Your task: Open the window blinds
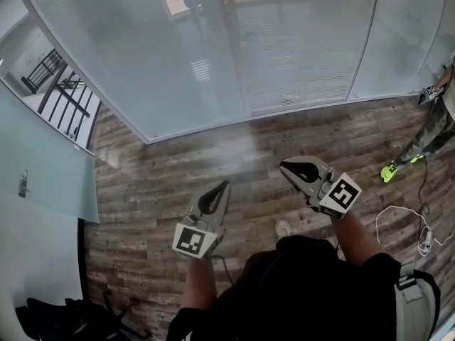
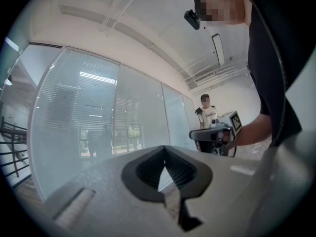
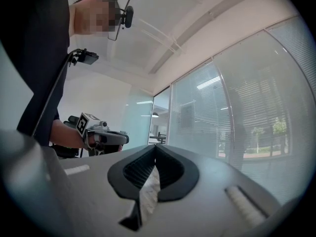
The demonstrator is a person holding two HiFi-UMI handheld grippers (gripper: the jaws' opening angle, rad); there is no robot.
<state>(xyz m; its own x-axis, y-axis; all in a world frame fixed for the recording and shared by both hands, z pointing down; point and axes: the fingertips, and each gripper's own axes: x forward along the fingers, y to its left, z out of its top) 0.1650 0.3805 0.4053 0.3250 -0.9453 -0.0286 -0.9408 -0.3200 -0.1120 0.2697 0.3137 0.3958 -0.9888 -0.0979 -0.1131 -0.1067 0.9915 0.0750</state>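
Facing the window blinds point(image 1: 284, 55), left tongs point(image 1: 225, 184) and right tongs point(image 1: 284, 165) both pinched closed, empty

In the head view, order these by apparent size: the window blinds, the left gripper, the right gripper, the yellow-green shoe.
1. window blinds, by far largest.
2. left gripper and right gripper, alike, so unranked.
3. yellow-green shoe, smallest, though farther from the camera.
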